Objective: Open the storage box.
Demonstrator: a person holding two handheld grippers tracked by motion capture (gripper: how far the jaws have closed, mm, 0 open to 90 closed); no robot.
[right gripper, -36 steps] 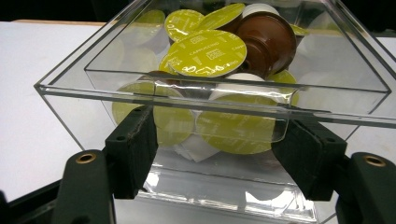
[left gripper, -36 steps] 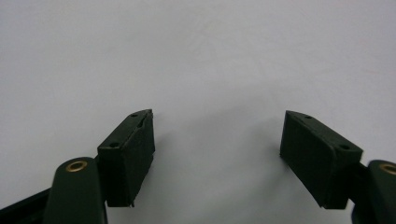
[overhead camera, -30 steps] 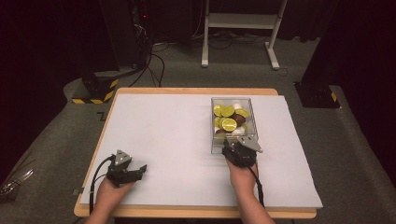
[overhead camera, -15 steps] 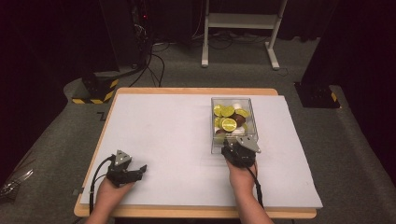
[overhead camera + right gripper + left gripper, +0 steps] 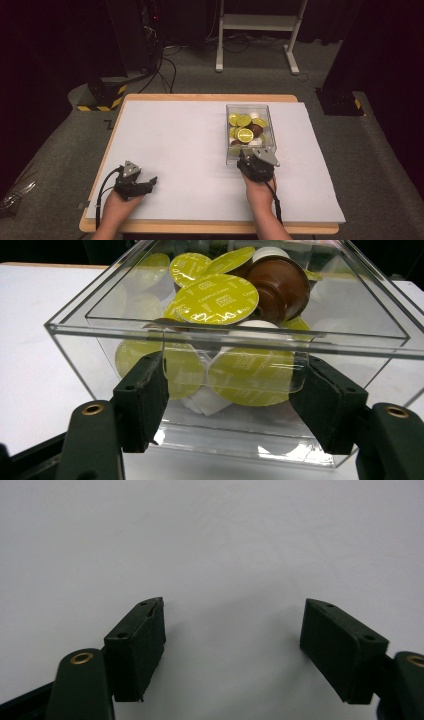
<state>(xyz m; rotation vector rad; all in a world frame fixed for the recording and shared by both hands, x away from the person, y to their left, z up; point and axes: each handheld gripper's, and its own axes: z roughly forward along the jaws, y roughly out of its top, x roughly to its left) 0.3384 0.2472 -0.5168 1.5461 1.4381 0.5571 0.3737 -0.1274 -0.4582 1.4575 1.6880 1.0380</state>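
Clear acrylic forms the box [image 5: 250, 131], an open-topped rectangular container standing on the white sheet [image 5: 190, 145] that covers the table [image 5: 210, 98], on the person's right-hand half of it. It holds a loose heap of coffee capsules [image 5: 245, 134]: most show round yellow-green foil lids, a few are brown, and a few are white.

From the high view, the right gripper [image 5: 256, 161] sits at the near wall of the box, held in the person's right hand [image 5: 260, 192], and its jaws are hidden under its own body. The right gripper view looks along those jaws: the right gripper [image 5: 230, 390] has its two black jaws standing well apart in front of the near wall, one to each side of the wall's middle. They hold nothing between them, and whether the pads touch the acrylic cannot be told. That close view also shows print on the top lid, reading "cappuccino", a brown capsule [image 5: 277, 287] lying on its side near the top of the heap, and the thick inner step of the box's rim.

Well apart, near the front left corner of the sheet, the left gripper [image 5: 134, 181] rests in the left hand [image 5: 116, 207]. Its own view shows the left gripper [image 5: 232, 630] with jaws wide open over bare white sheet, gripping nothing.
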